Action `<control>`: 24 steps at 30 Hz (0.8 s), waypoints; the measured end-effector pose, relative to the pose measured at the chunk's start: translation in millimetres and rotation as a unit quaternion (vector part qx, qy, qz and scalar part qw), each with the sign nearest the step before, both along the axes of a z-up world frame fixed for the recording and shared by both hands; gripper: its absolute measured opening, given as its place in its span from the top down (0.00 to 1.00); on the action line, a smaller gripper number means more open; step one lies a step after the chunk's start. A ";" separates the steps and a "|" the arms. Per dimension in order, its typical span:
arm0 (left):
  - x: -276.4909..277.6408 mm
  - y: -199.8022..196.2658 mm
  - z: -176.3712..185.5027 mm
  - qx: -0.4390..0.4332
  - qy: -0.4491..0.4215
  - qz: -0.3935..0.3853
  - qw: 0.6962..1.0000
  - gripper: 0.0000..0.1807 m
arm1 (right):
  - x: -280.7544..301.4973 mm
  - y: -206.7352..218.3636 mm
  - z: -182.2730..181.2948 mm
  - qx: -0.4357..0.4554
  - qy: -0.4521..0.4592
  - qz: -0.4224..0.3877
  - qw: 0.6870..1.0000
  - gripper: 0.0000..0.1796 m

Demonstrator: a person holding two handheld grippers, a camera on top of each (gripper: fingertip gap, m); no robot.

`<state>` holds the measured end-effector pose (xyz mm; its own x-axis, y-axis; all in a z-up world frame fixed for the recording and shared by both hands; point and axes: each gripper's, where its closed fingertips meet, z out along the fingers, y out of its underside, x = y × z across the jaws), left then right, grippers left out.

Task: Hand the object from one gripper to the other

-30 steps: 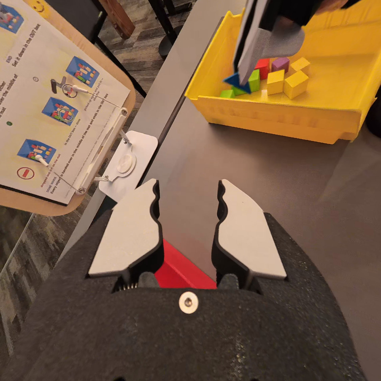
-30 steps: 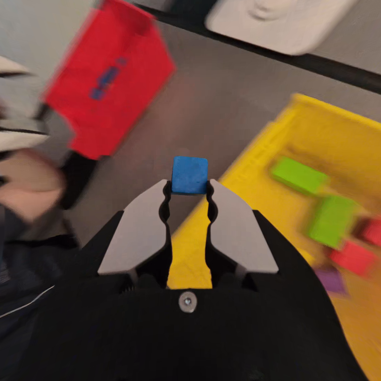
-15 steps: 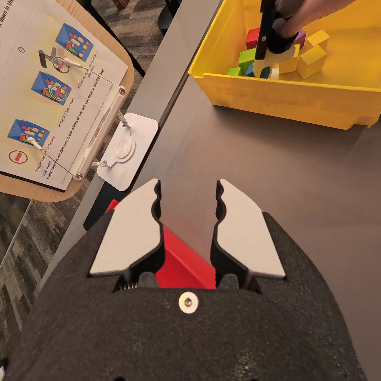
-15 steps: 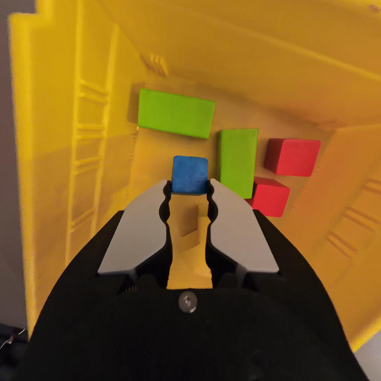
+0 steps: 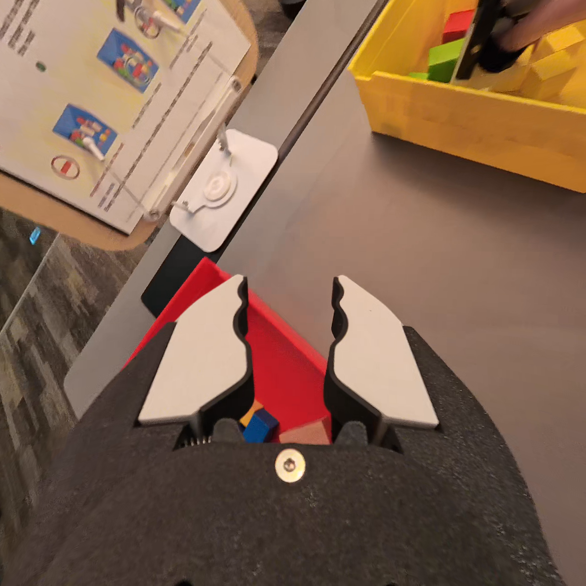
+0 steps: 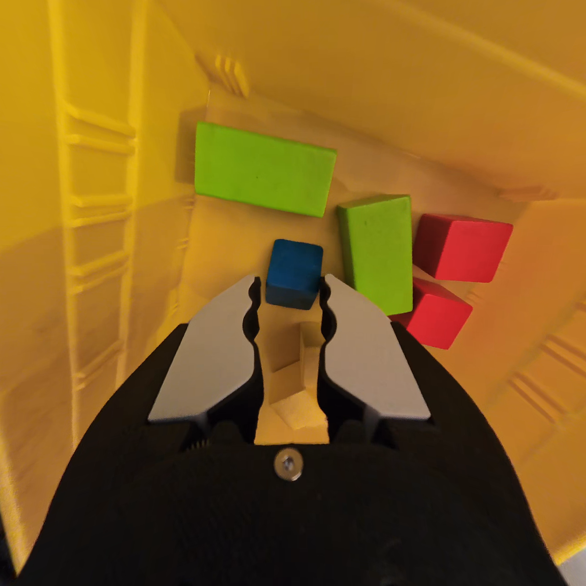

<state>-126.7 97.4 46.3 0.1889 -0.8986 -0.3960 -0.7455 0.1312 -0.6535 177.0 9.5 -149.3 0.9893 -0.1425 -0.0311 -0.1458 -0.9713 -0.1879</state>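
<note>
Inside yellow bin (image 6: 95, 190): right gripper (image 6: 290, 279) parted around blue cube (image 6: 293, 272), gaps visible; left gripper (image 5: 288, 282) spread wide, empty, above red bin (image 5: 285, 355).

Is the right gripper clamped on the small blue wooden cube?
No, the right gripper stands open, the blue cube lying free beyond its tips.

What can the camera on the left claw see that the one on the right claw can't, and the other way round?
Only the left wrist view shows the left claw, open and empty, above a red bin with a few blocks in it, plus the grey table and an instruction sheet on a board.

Only the right wrist view shows the right claw, open, with a blue cube just past its tips, and two red blocks beside it.

Both show the yellow bin and green blocks inside it.
</note>
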 end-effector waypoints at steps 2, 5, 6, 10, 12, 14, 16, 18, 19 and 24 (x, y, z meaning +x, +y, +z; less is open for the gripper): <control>-19.6 17.5 -0.2 -0.014 0.003 0.033 0.999 0.72 | -3.2 0.3 9.3 0.013 0.005 0.007 1.000 0.78; -59.1 53.5 -20.6 -0.058 0.040 0.113 0.991 0.74 | -5.7 -0.8 30.9 0.041 0.003 0.017 0.999 0.78; -72.4 66.0 -32.7 -0.079 0.060 0.143 0.985 0.74 | -6.6 -1.4 38.3 0.052 0.004 0.020 0.998 0.78; -114.6 117.5 -88.8 -0.139 0.146 0.246 0.948 0.69 | -10.3 -4.8 60.3 0.085 0.015 0.026 0.996 0.78; -113.1 136.9 -111.7 -0.158 0.143 0.243 0.946 0.70 | -10.4 -7.0 64.8 0.090 0.017 0.027 0.995 0.78; -108.0 146.6 -131.4 -0.206 0.123 0.251 0.938 0.67 | -9.7 -8.0 65.9 0.092 0.018 0.026 0.995 0.78; -107.0 158.3 -144.3 -0.228 0.105 0.279 0.927 0.66 | -9.9 -8.2 64.9 0.089 0.018 0.027 0.995 0.78; -112.5 168.8 -155.0 -0.233 0.105 0.317 0.913 0.65 | -10.9 -8.3 62.6 0.083 0.017 0.031 0.996 0.78; -117.7 173.8 -159.2 -0.229 0.109 0.341 0.905 0.64 | -11.8 -8.1 61.5 0.080 0.016 0.034 0.996 0.78; -127.0 172.5 -174.1 -0.257 0.125 0.399 0.872 0.65 | -19.9 -7.0 58.3 0.071 0.014 0.051 0.996 0.78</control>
